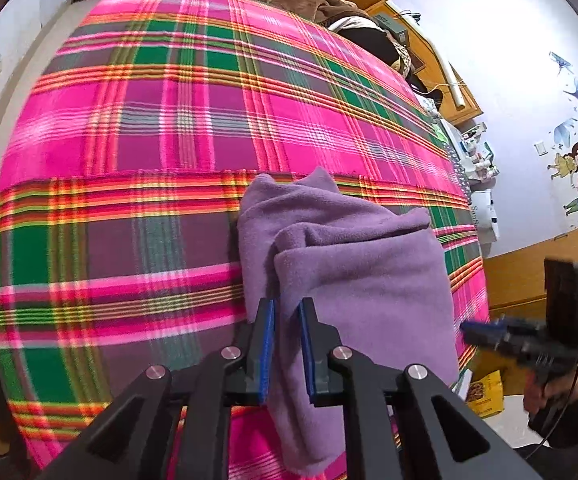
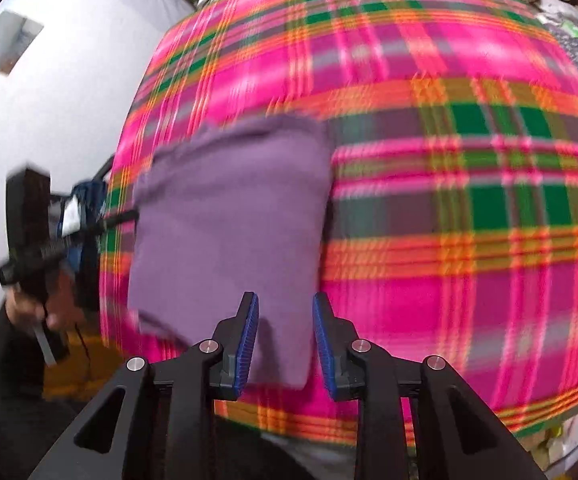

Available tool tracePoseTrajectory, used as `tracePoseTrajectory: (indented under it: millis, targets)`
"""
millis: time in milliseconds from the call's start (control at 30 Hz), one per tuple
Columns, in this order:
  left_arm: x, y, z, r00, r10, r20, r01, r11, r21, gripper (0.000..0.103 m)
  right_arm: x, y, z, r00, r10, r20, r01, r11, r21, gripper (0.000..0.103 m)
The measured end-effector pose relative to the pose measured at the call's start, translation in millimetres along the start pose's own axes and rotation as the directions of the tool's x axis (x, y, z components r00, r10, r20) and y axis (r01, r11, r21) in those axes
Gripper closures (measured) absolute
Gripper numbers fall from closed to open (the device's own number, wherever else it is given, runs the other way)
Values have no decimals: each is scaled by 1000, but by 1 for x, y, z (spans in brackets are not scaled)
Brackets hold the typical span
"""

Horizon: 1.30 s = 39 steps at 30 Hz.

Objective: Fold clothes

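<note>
Black linkage arms fill the bottom of both wrist views, each ending in blue-padded fingers. At lower centre of the left wrist view, the left gripper (image 1: 287,312) has its jaws at a narrow gap with a ridge of the purple fleece garment (image 1: 353,264) between them; whether the pads actually pinch the cloth I cannot tell. That garment lies doubled over into a compact, roughly rectangular bundle on the pink, green and orange plaid bedspread (image 1: 129,140), near the bed's close edge, with a loose fold standing up at its far end. Moving right, the other handheld tool shows blurred at the frame's lower right edge.

At bottom centre of the right wrist view, the right gripper (image 2: 285,312) hangs over the bundle's near edge with jaws moderately parted and nothing between them.

My judgement: the folding is well along, in a tidying or final-fold stage. A further fold or smoothing would call for flattening that raised flap without dragging the layers apart.

No container shows clearly; a yellow packet (image 1: 485,396) sits at the left view's lower right, contents unreadable.
</note>
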<state>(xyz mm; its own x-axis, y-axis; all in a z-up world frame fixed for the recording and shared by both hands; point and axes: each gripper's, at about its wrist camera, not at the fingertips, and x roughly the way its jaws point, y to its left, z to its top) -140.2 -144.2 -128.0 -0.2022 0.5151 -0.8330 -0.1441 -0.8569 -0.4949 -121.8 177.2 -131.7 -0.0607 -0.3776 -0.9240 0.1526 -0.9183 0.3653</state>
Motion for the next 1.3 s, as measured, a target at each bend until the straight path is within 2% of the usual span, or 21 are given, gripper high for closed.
tracePoseTrajectory:
  millis: [200,300,433,500,567,767,867,900,933,1000,1200,1300]
  targets:
    - [-15,-20,0,1000,-8,21,7,999,51,91,28,6,-34,996,-36,-84,34,999,-22,75]
    - [-15,-41,6,999,-33,30,30,995,97,91,16,7,-33,999,-21,-45,21,1000,-13,75]
    - [-2,-75,20,998,-62,20,57,983,172,91,-11,10,-24,998,0,67,0,1000,-6,74]
    - [10,-87,27,998,-63,4,61,979,194,91,-18,11,-16,994,-7,109,9,1000,-10,69]
    - [23,-95,33,998,-58,-19,60,978,201,91,-24,12,-9,990,-12,142,14,1000,-13,68]
    - [55,-119,47,992,-82,-92,100,971,218,91,-10,11,7,995,27,96,-24,999,-32,68]
    - [81,-110,57,989,-80,-126,98,984,149,91,3,12,6,998,47,47,-45,998,-42,68]
    - [90,-100,64,987,-84,-136,97,991,94,93,9,12,5,999,44,26,-43,998,-42,68]
    - [92,-95,69,987,-87,-137,96,993,61,97,12,10,3,999,44,15,-43,998,-40,68]
    - [90,-86,74,987,-90,-135,94,995,24,99,15,7,2,999,54,2,-54,998,-31,68]
    - [49,-90,68,995,-77,-56,81,994,76,99,-2,-1,12,995,93,47,-92,995,-21,68]
    - [37,-85,58,998,-49,-39,52,995,90,99,-9,-2,22,992,98,83,-96,995,-29,68]
